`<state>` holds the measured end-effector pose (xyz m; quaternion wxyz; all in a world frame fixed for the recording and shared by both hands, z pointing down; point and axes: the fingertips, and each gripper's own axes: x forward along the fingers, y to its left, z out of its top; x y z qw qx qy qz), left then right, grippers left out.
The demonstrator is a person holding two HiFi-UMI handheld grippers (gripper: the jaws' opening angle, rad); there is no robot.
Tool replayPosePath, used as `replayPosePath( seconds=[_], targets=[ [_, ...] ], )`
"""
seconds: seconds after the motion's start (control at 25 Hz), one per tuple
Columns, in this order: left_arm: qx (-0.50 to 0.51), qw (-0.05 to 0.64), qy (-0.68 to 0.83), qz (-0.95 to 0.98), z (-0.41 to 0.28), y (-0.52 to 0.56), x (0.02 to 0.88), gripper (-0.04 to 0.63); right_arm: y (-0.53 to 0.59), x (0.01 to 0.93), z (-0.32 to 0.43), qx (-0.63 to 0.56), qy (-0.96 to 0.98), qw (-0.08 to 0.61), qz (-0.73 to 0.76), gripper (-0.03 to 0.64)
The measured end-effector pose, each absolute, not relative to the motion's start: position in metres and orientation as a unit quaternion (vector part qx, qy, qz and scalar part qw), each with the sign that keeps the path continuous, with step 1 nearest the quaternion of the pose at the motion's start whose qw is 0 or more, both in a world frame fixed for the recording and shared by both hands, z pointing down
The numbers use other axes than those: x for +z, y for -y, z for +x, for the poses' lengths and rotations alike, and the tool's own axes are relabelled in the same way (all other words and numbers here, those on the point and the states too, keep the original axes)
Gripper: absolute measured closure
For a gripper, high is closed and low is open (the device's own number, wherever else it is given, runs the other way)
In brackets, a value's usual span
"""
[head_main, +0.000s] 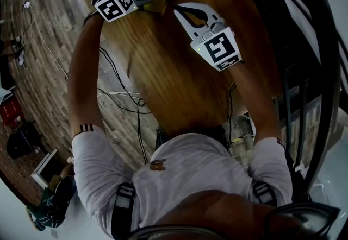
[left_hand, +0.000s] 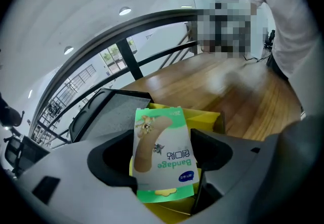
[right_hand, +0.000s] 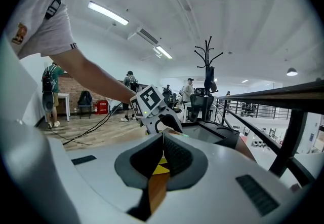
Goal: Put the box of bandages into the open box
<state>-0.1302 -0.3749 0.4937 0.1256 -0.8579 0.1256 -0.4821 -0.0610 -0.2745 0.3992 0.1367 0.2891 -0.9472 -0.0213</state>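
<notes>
The left hand-held gripper (left_hand: 165, 161) is clamped on the box of bandages (left_hand: 161, 144), a small green-and-white carton. Its jaws press on the two side edges near the lower end, and the printed face is turned toward the gripper's camera. The carton hangs directly over the open box (left_hand: 207, 119), a yellow one near the far left edge of the wooden worktop (head_main: 174, 70). Whether they touch cannot be told.

The carton looks light, thin-walled and glossy, so it would probably dent under a hard squeeze and slip under a weak one. A moderate hold across its narrow sides seems best.

The yellow walls rise close around the carton and could catch its lower corners. A dark grey tray (left_hand: 112, 111) lies just beside the open box on its far side, with a black railing (left_hand: 132, 63) beyond that.

The right hand-held gripper (right_hand: 163, 146) has its jaws pressed together with nothing between them. It hovers over the middle of the worktop, apart from the open box. Cables (head_main: 117, 93) trail on the floor off the left edge.
</notes>
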Motion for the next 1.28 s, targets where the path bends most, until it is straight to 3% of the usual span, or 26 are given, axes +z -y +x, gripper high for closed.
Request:
replayPosePath(
  seconds=[1.28],
  targets=[
    [-0.521, 0.025, -0.069, -0.850, -0.142, 0.359, 0.520, 0.225, 0.259, 0.397, -0.056, -0.014, 0.944, 0.141, 0.299, 0.584]
  ],
)
